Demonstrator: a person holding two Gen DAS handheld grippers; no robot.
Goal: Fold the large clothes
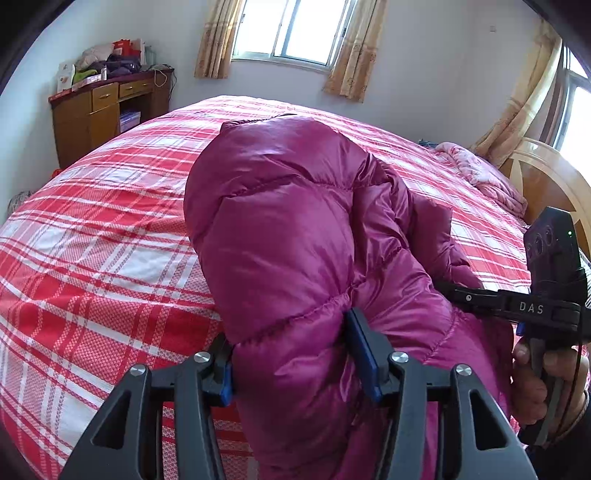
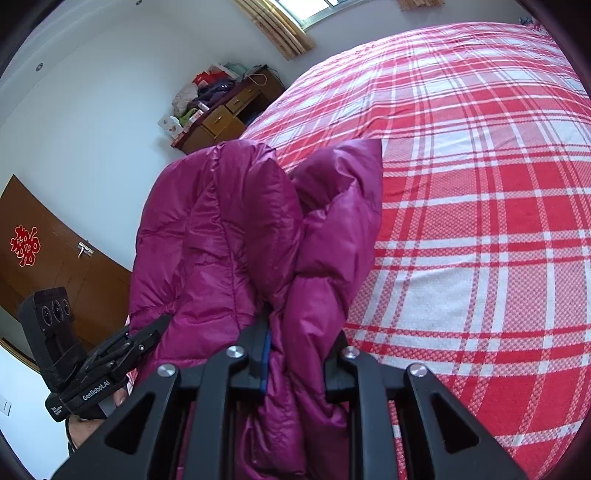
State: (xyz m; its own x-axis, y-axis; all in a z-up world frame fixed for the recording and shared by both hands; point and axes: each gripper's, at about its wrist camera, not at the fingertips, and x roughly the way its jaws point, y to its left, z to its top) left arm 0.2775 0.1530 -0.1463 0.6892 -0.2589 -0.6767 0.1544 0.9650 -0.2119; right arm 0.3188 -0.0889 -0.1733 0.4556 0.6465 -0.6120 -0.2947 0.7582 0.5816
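Note:
A magenta quilted down jacket (image 1: 288,221) lies bunched and partly doubled over on the red-and-white plaid bed (image 1: 92,258). My left gripper (image 1: 291,354) is shut on a thick fold at the jacket's near end, its blue pads pressing in from both sides. In the right wrist view the same jacket (image 2: 221,229) rises in two puffy lobes above the plaid bed (image 2: 480,184). My right gripper (image 2: 301,343) is clamped narrowly on a bundle of its fabric. Each gripper shows in the other's view: the right one (image 1: 461,295) reaches into the jacket's right side, and the left one (image 2: 147,336) sits at lower left.
A wooden desk (image 1: 99,107) piled with clothes and bags stands beyond the bed's far left corner. A pink blanket (image 1: 487,177) lies by the wooden headboard (image 1: 546,177) at right. Curtained windows (image 1: 291,29) line the far wall. A brown door (image 2: 55,251) is at left.

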